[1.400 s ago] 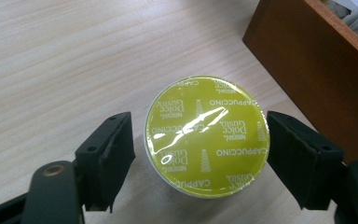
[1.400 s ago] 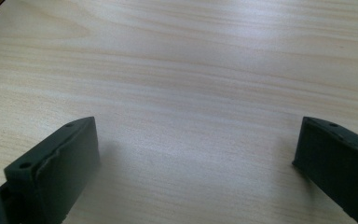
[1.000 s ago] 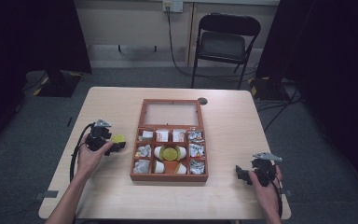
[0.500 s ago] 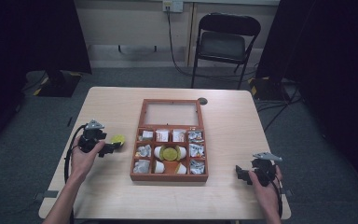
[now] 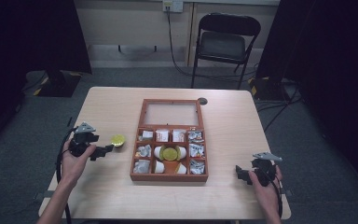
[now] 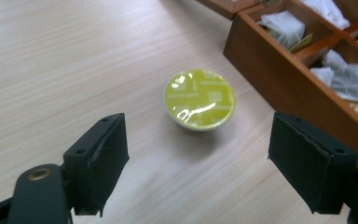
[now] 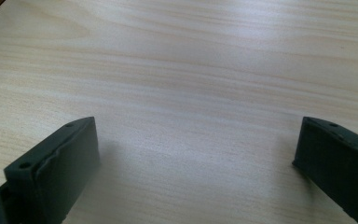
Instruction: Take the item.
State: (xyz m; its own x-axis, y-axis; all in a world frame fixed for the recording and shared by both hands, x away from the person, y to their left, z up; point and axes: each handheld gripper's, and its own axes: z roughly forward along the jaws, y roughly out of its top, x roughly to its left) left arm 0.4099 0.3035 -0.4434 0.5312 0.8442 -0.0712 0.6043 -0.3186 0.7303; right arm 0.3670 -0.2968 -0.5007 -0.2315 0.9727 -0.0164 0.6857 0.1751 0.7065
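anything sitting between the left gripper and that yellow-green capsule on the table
Nothing visible does. The left gripper has its jaws open with only bare table between them and the yellow-green capsule ahead. The wooden box stands off to one side of the capsule, not in the path.

I sit at a pale wooden table (image 5: 121, 107) with rounded corners and a light, fine grain; a small round dark cable port (image 5: 202, 101) sits near its far edge. The floor (image 5: 42, 140) around me is dull grey-green carpet. Beyond the far edge stands a black folding chair (image 5: 227, 44) with a grey seat, facing me. Behind it runs a low beige wall (image 5: 135, 23) with a wall socket (image 5: 173, 5), a dark cable (image 5: 173, 51) dropping from it across the floor. Black curtains (image 5: 32, 37) hang on both sides, leaving the room dim at its edges, with soft light from above on the tabletop.
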